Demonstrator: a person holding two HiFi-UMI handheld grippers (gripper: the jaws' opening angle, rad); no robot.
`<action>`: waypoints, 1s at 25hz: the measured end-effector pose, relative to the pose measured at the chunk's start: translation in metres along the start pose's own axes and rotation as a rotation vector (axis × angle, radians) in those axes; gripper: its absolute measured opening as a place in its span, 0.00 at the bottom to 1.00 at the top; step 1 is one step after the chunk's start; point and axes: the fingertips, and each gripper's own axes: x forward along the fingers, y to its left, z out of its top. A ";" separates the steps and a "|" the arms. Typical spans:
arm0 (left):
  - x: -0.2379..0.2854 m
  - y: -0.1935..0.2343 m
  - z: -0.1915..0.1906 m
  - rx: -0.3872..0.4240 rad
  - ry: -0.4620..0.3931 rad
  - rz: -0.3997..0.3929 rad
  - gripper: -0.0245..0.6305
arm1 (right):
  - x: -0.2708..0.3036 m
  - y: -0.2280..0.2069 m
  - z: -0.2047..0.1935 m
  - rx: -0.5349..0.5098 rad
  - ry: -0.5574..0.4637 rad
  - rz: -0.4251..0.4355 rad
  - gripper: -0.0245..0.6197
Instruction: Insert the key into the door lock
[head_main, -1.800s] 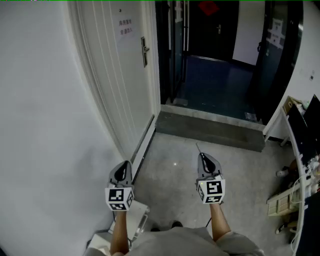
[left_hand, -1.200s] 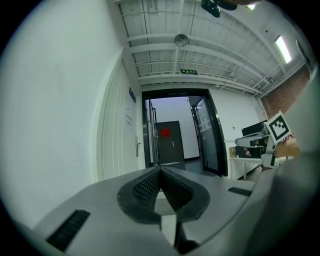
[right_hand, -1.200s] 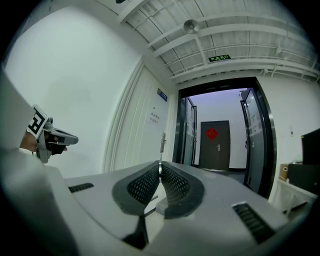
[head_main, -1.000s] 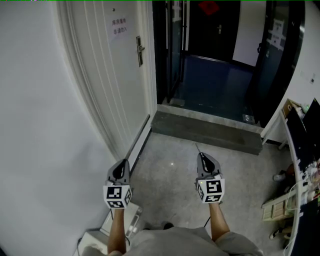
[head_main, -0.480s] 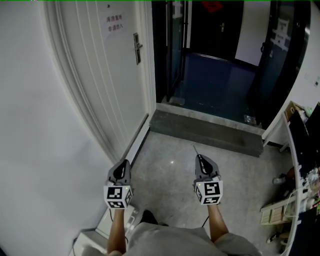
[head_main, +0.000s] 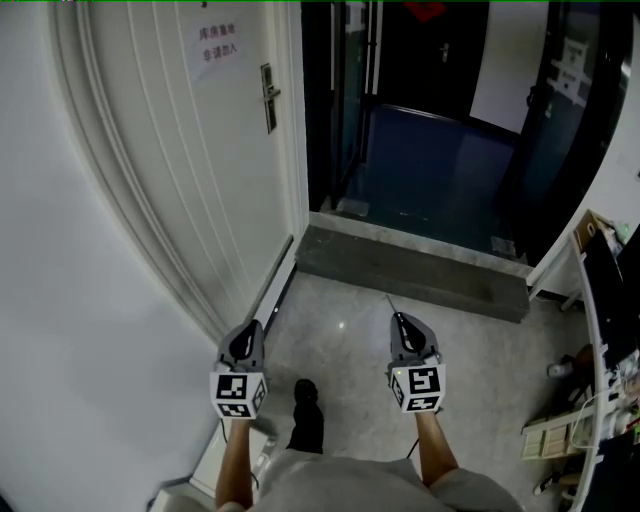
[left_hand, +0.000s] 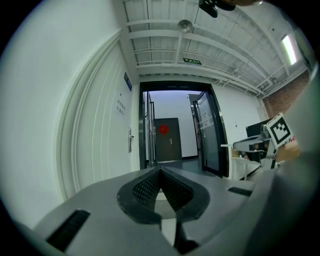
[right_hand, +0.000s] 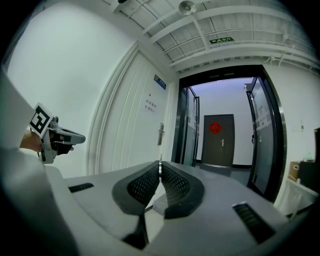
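A white door (head_main: 190, 170) stands ahead on the left, with a metal lock plate and handle (head_main: 268, 97) near its right edge; the lock (left_hand: 130, 140) (right_hand: 161, 134) also shows in both gripper views, still far off. My right gripper (head_main: 397, 317) points level and is shut on a thin metal key (head_main: 390, 302) whose blade (right_hand: 160, 166) sticks up between the pads. Over the floor by the door's foot my left gripper (head_main: 247, 327) is held level, shut with nothing in it (left_hand: 160, 170). Each gripper sees the other: the right (left_hand: 260, 143), the left (right_hand: 57, 138).
A grey stone threshold step (head_main: 410, 262) leads into a dark corridor with a far dark door (right_hand: 220, 137). A dark glass door leaf (head_main: 560, 120) stands at the right. A desk with clutter (head_main: 600, 320) lines the right edge. My shoe (head_main: 305, 396) is on the floor between the grippers.
I have stepped toward the door: the door and its lock have slid left and come nearer, and a shoe has come forward. Both grippers keep their pose and stay shut.
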 end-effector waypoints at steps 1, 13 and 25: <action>0.015 0.006 0.000 -0.001 0.000 -0.006 0.06 | 0.016 -0.003 -0.001 -0.001 0.001 -0.003 0.09; 0.242 0.117 0.045 0.028 -0.047 -0.061 0.06 | 0.263 -0.038 0.044 -0.020 -0.035 -0.014 0.08; 0.393 0.202 0.038 0.006 0.014 -0.094 0.06 | 0.441 -0.044 0.033 -0.020 0.027 0.000 0.08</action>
